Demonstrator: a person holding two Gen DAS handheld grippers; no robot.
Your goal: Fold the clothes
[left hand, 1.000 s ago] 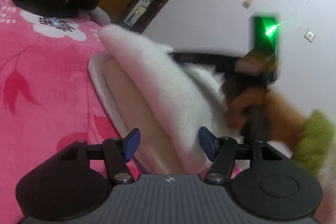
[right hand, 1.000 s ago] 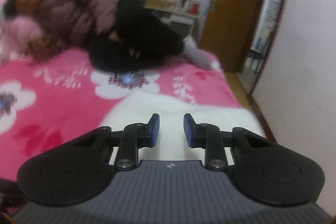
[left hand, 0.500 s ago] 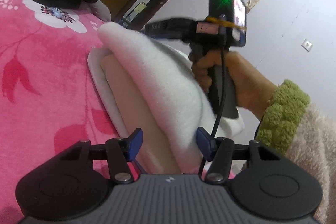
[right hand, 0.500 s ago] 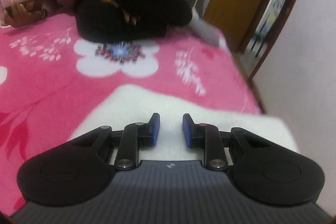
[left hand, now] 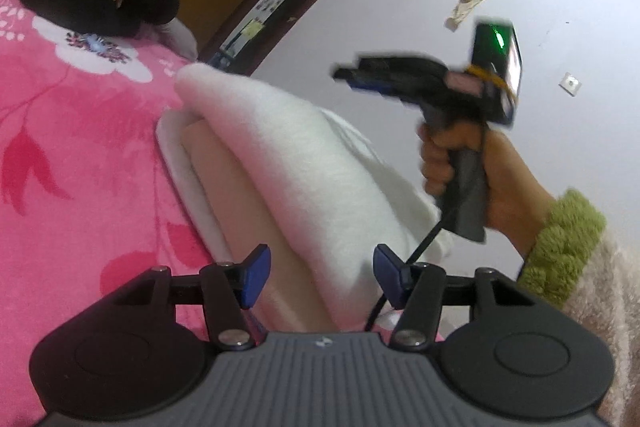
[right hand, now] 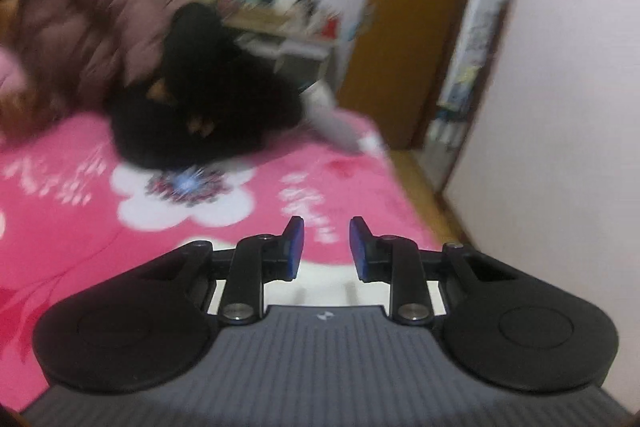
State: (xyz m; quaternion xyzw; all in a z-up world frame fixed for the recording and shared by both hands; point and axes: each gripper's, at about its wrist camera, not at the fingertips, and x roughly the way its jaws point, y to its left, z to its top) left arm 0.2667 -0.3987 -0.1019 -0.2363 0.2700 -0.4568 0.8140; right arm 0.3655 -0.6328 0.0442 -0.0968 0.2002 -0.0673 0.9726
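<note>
A thick white fleece garment (left hand: pixel 304 163) with a beige lining (left hand: pixel 240 195) lies folded on the pink flowered blanket (left hand: pixel 80 167). Its near fold narrows and runs between the blue pads of my left gripper (left hand: pixel 322 277), which is shut on it. My right gripper (left hand: pixel 346 75), held in a hand (left hand: pixel 460 155), hovers above the garment's right side and is clear of it. In the right wrist view the right gripper (right hand: pixel 327 251) is open by a narrow gap with nothing between its pads, and only a strip of the white garment (right hand: pixel 320 277) shows under the fingers.
A person in black clothes (right hand: pixel 208 119) and a mauve puffer jacket (right hand: pixel 80 27) lies across the far end of the bed. The bed's right edge runs close to a white wall (right hand: pixel 560 107). A wooden door (right hand: pixel 400 27) stands beyond it. A green-cuffed sleeve (left hand: pixel 560 247) is at the right.
The right gripper has lifted off the white garment and drawn away to the right. Its own view now shows far less of the garment. The left gripper has kept still on the fold.
</note>
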